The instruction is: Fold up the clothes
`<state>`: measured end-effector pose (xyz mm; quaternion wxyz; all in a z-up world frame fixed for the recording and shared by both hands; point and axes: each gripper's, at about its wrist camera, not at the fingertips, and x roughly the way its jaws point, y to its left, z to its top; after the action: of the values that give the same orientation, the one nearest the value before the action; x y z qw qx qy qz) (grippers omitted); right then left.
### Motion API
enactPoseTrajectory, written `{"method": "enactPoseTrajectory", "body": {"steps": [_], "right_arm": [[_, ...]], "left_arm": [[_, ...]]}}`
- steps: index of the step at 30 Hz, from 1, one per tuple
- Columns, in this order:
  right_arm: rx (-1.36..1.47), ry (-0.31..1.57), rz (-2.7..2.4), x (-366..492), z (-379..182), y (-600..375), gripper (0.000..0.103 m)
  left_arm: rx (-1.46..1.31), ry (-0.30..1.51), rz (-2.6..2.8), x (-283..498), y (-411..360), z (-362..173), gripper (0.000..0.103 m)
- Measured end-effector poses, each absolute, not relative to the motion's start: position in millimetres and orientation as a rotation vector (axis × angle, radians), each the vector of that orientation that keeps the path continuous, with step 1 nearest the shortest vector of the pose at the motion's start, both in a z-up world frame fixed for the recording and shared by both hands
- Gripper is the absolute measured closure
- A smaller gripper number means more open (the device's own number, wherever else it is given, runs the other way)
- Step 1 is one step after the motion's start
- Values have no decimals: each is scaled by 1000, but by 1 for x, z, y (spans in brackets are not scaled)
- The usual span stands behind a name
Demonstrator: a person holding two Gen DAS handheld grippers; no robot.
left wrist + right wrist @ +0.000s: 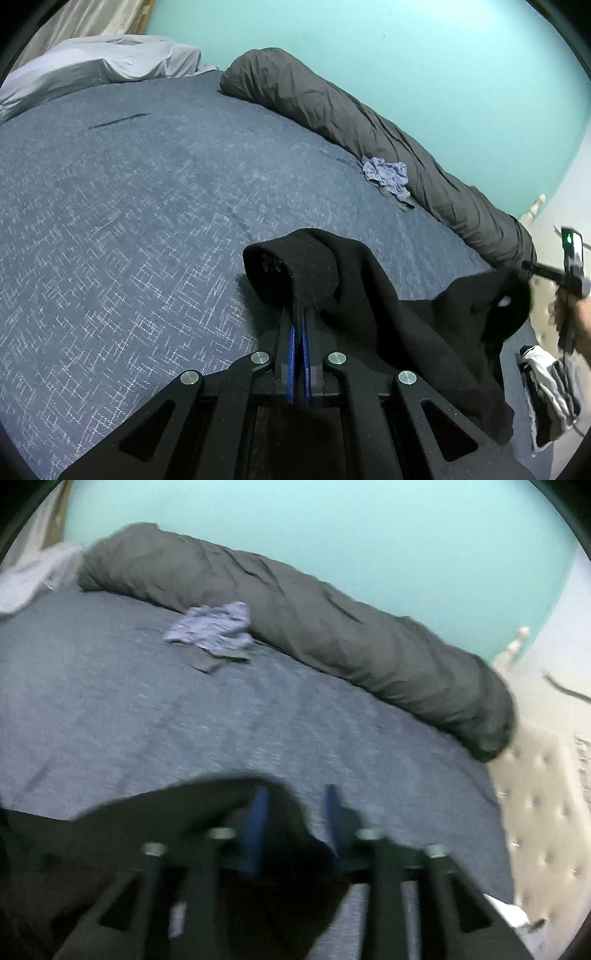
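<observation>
A black garment [388, 314] lies bunched on the blue bedspread [129, 221]. My left gripper [298, 314] is shut on a raised fold of it, and the rest drapes off to the right. At the far right of the left wrist view a hand holds my right gripper [572, 266] above the bed's edge. In the blurred right wrist view my right gripper [295, 797] is open, its blue pads [260, 812] well apart. The black garment [110, 834] spreads below and to the left of the pads, and neither pad presses on it.
A rolled dark grey duvet [369, 122] runs along the teal wall. A crumpled lilac-blue cloth [388, 177] lies against it. Pale bedding [92, 66] sits at the far left corner. A white and black garment [546, 384] hangs beyond the bed's right edge, near a tufted cream panel [546, 794].
</observation>
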<state>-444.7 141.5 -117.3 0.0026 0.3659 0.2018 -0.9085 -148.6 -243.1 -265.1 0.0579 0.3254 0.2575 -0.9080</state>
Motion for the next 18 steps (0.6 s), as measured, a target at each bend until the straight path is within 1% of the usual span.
{"method": "enactPoseTrajectory", "body": {"steps": [1, 3, 6, 8, 11, 15, 18], "right_arm": [[1138, 630, -2870, -442, -121, 145, 43], [1112, 502, -2902, -427, -122, 165, 43], [1134, 219, -2868, -395, -135, 200, 42], [1192, 109, -2797, -365, -159, 218, 40], [1307, 53, -2733, -332, -198, 232, 37], [1506, -157, -2695, -318, -255, 268, 37], [1525, -292, -2683, -316, -277, 282, 37]], "left_arm": [[985, 779, -2752, -148, -243, -265, 100], [982, 789, -2754, -148, -245, -264, 100], [979, 800, -2752, -146, -246, -263, 100], [980, 810, -2753, -145, -247, -264, 100], [984, 814, -2755, -143, -246, -264, 100], [990, 808, -2759, -141, -243, -264, 100], [993, 801, -2761, -140, -243, -264, 100]]}}
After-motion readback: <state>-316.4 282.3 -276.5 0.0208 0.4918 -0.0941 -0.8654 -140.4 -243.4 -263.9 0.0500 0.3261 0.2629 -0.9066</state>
